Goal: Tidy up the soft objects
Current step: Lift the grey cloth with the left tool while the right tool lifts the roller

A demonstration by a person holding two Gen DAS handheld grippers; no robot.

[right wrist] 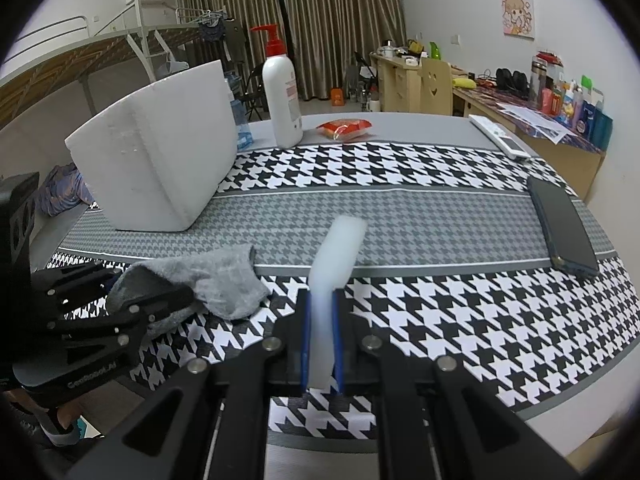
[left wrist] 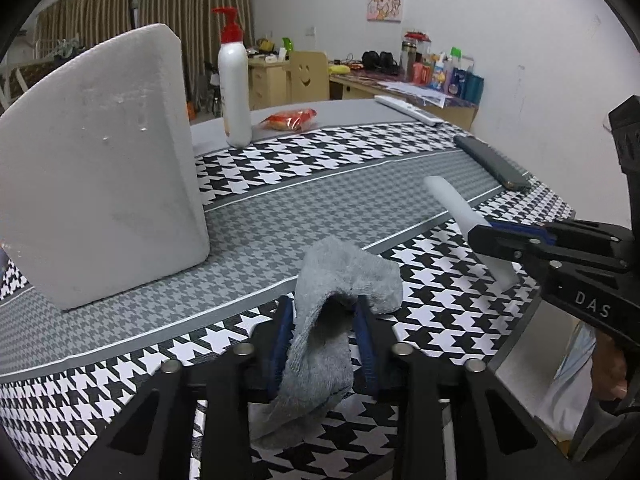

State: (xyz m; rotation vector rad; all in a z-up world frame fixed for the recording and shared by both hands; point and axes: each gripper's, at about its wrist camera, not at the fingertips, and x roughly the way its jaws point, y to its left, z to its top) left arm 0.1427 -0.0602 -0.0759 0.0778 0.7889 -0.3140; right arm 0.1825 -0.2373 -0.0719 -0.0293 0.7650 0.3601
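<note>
A grey knitted cloth (left wrist: 344,276) hangs between the blue pads of my left gripper (left wrist: 326,308), which is shut on it just above the houndstooth table cover. Its loose end droops below the fingers. In the right wrist view the same cloth (right wrist: 216,276) rests partly on the cover at the left, with the left gripper (right wrist: 172,300) around it. My right gripper (right wrist: 322,296) is shut on a white foam strip (right wrist: 340,248) that sticks up and forward from its pads. The left wrist view shows that strip (left wrist: 452,204) and the right gripper (left wrist: 480,236) at the right.
A white foam box (left wrist: 100,168) (right wrist: 160,160) stands at the left of the table (left wrist: 320,200). Behind it are a white pump bottle (right wrist: 282,96) and a red snack packet (right wrist: 344,128). A dark phone (right wrist: 564,228) and a white remote (right wrist: 500,136) lie at the right edge.
</note>
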